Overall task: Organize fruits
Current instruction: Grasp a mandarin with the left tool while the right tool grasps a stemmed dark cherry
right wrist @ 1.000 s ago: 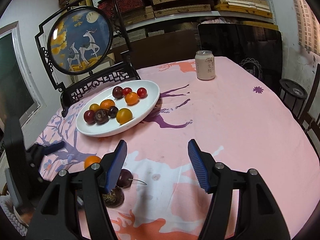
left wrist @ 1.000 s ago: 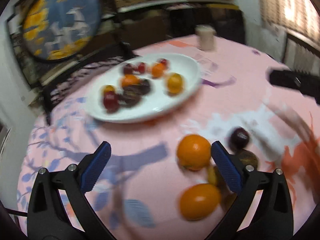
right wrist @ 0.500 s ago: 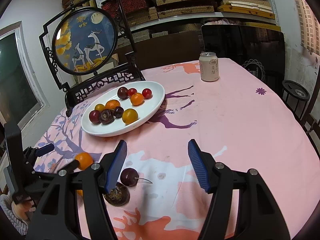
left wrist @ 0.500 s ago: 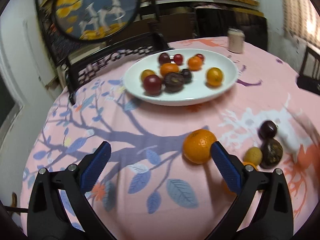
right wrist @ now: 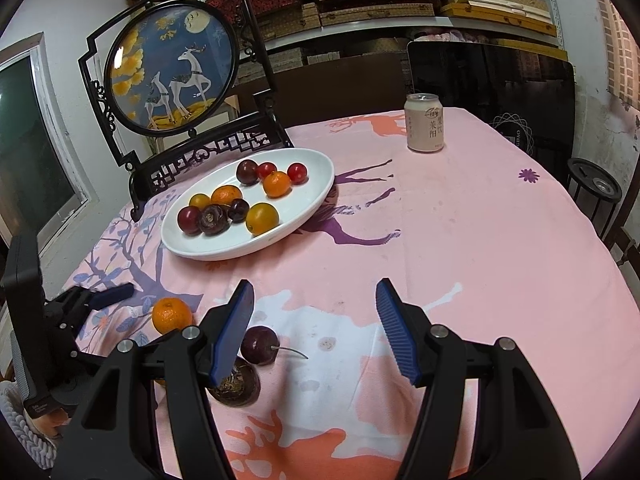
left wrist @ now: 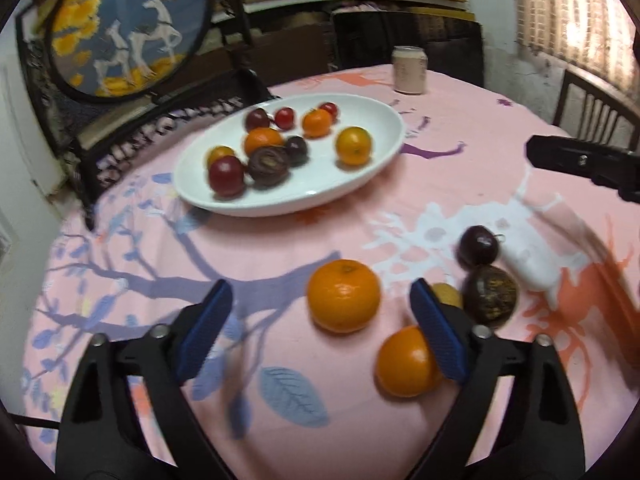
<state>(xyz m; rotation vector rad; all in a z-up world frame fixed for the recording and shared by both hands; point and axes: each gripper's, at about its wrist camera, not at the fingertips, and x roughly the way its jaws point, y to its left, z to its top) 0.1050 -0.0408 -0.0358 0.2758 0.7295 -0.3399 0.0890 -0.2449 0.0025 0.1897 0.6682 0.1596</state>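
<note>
A white plate [left wrist: 360,184] [right wrist: 312,208] holds several small fruits: oranges, plums and cherry tomatoes. Loose on the pink cloth lie an orange [left wrist: 344,296] [right wrist: 172,315], a second orange [left wrist: 406,362], a small yellow fruit [left wrist: 448,294], a dark plum [left wrist: 478,246] [right wrist: 259,345] and a brown passion fruit [left wrist: 490,300] [right wrist: 236,384]. My left gripper [left wrist: 320,320] is closing around the first orange, with its pads still clear of it. My right gripper [right wrist: 314,328] stands open and empty, the plum just beside its left finger.
A drink can [right wrist: 424,122] [left wrist: 409,70] stands at the far side of the table. A framed deer screen [right wrist: 172,72] rises behind the plate. A dark chair [right wrist: 492,88] and a stool [right wrist: 596,184] stand off the table's far right edge.
In the left wrist view the jaws have narrowed, and the orange has come from beside the right finger to between the two. The right gripper has kept still.
</note>
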